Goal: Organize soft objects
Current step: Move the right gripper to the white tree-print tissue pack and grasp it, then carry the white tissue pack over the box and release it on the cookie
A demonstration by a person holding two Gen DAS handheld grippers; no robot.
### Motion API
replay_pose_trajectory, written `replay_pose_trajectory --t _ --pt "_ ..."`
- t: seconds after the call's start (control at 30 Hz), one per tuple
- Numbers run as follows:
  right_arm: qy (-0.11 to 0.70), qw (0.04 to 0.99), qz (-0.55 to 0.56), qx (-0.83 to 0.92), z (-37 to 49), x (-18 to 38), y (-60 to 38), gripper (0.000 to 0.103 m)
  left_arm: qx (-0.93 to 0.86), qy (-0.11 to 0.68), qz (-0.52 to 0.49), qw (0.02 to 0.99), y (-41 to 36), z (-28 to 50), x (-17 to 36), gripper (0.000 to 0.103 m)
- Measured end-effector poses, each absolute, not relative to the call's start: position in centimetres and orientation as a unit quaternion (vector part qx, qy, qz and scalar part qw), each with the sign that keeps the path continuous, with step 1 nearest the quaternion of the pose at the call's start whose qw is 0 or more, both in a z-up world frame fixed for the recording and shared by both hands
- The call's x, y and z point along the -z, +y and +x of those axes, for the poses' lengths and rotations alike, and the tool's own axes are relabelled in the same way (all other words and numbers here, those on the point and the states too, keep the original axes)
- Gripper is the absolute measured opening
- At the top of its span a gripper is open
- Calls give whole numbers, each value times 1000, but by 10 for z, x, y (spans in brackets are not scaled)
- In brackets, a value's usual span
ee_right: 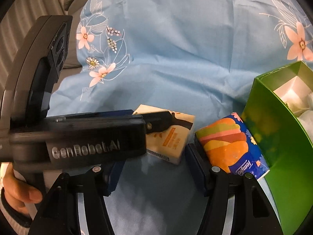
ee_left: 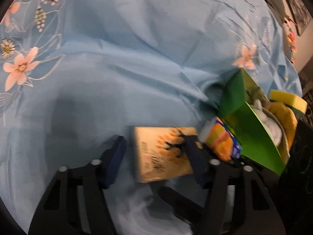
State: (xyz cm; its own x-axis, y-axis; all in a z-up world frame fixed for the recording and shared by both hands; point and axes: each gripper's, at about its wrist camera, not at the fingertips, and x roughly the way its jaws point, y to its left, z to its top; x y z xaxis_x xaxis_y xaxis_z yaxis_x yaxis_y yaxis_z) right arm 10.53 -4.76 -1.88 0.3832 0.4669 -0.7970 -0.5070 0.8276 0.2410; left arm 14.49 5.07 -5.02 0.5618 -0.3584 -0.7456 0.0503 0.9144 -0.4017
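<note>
Left gripper (ee_left: 154, 152) spread wide around cream tissue pack (ee_left: 164, 152) lying on blue floral sheet (ee_left: 137, 58); right finger touching pack, left finger apart, nothing clamped. Right gripper (ee_right: 154, 168) wide open, empty, just short of pack. Colourful Tempo pack (ee_right: 230, 146) leaning against green box (ee_right: 273, 137).

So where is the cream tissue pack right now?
The cream tissue pack lies on the blue sheet between the left gripper fingers, left of the colourful Tempo pack.
</note>
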Motion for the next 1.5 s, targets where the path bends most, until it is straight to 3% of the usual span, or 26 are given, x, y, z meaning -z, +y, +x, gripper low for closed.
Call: replay_pose_trajectory --t 0.07,0.23,0.9,1.5 --pt "471 834 -27 -287 104 19 -48 50 114 452 -163 870 49 142 49 54" --pt "466 834 -22 -296 101 18 -52 44 118 456 -186 862 60 132 50 54" --pt "349 882 -40 -315 35 -55 -48 44 127 359 -144 913 47 57 -37 54" --pt "271 934 37 -229 29 -111 -194 44 213 321 -29 922 -119 78 -106 55"
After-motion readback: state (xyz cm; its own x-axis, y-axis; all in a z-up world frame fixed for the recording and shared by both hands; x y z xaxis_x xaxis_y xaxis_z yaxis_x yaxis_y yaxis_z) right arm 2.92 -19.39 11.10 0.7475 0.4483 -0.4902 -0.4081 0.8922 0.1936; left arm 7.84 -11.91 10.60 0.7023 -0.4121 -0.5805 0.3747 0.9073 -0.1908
